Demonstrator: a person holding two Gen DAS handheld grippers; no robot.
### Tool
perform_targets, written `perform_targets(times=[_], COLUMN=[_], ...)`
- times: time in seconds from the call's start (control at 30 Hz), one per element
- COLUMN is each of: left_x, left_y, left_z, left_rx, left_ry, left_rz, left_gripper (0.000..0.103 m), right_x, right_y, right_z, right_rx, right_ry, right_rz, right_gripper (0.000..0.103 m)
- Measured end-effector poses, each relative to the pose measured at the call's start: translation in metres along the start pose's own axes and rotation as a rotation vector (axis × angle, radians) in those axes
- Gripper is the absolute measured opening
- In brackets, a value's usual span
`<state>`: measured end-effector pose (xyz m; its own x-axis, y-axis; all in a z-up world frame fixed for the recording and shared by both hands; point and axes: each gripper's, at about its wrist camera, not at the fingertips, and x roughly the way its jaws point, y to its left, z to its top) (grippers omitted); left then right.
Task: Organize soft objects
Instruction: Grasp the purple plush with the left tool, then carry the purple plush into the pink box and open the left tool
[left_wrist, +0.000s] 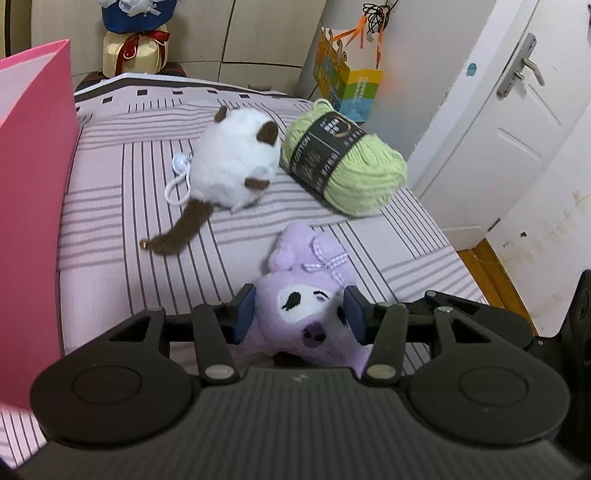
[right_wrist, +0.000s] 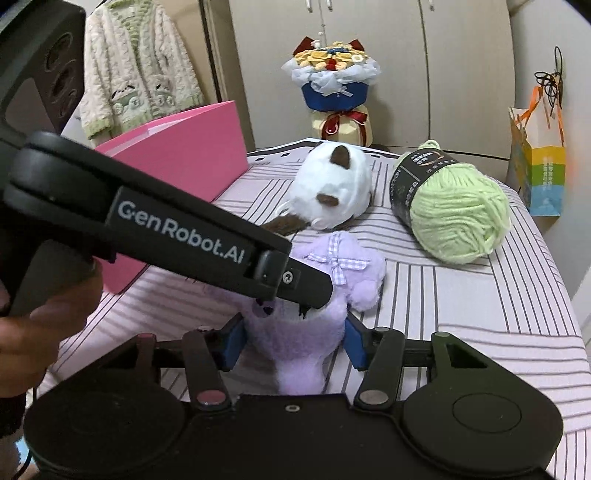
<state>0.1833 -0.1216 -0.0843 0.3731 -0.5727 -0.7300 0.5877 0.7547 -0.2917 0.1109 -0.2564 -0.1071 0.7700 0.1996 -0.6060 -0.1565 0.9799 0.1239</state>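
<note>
Item — purple plush toy (left_wrist: 306, 314), lying on the striped bed (left_wrist: 129, 192) at lower centre of both views, its checked bow (right_wrist: 338, 264) toward the far end.

Left claw (left_wrist: 301, 314): pads set against either side of the toy's head, the embroidered face showing between them; narrowly parted, closed on the plush. In the right wrist view this claw reaches in from the upper left, its tip over the face, a hand (right_wrist: 44, 332) on its grip.

Right claw (right_wrist: 293, 341): blue pads touching the two flanks of the toy's lower body, about half parted — it reads as a grip, though how firmly I cannot tell.

Key relation: the toy's long axis runs away from the right claw, straight up the frame, body near and head far. Both claws are on the one toy, so neither is nearer; the left has the head, the right the trunk. The pink box (right_wrist: 192, 147) stands at upper left, likely where the toy goes.

Others on the bed: white plush cat (left_wrist: 236, 162) with brown tail, touching the green yarn ball (left_wrist: 347, 162), both beyond the toy.

Writing: "GenRobot.AI" on the left claw's arm; "COTTON" on the yarn's black band (left_wrist: 325, 151), other print there too small to read.
</note>
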Motion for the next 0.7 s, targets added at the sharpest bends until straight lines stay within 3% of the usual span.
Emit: perform_targets(times=[0.43,0.7], left_x=[-0.054,-0.119], left_y=[-0.014,-0.015], left_z=[-0.031,-0.041], left_rx=[0.023,0.085], left_ry=[0.050,0.009], left_rz=[-0.032,-0.022], left_gripper=[0.050,0.054], right_x=[-0.045,-0.075], right_y=[0.022,0.048], right_z=[-0.004,0.018], right_rx=[-0.138,-0.172], right_ry=[0.093,0.078], right_rz=[0.104,0.221], right_gripper=[0.059,0.059])
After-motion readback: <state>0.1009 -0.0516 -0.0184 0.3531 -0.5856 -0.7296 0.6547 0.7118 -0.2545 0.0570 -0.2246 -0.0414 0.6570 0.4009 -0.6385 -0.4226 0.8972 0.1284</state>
